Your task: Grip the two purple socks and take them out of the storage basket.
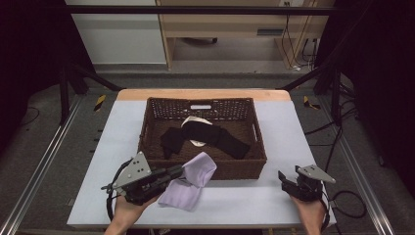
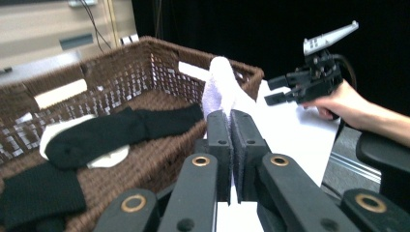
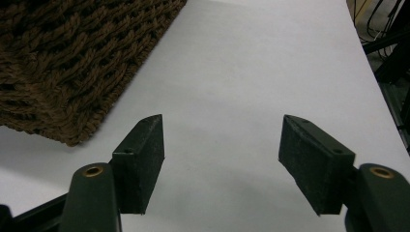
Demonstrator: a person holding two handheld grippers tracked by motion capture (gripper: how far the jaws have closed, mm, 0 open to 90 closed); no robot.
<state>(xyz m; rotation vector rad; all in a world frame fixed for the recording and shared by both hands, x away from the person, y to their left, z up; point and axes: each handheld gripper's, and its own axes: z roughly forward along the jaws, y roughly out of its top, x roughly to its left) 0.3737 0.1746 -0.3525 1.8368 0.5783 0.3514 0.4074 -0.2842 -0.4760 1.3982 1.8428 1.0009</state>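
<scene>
The left tongs [image 1: 180, 171] pinch a light purple sock [image 1: 190, 182] beside the brown basket [image 1: 205, 169]. The right tongs [image 1: 288, 179] are wide apart with nothing in them, over the table [image 1: 244, 196].

In front of you the desk [image 1: 274, 196] has a pale top and a light wooden strip along its far edge. A brown woven basket [image 1: 254, 125] stands on it, with a white label on its far wall. Inside you see a long black sock [image 1: 215, 135] lying across a white sock [image 1: 195, 121], and another black sock [image 1: 171, 140] beside them to the left. Beyond the desk there is grey floor, black frame bars, and a wooden cabinet [image 1: 220, 24] with cables hanging at its right.
</scene>
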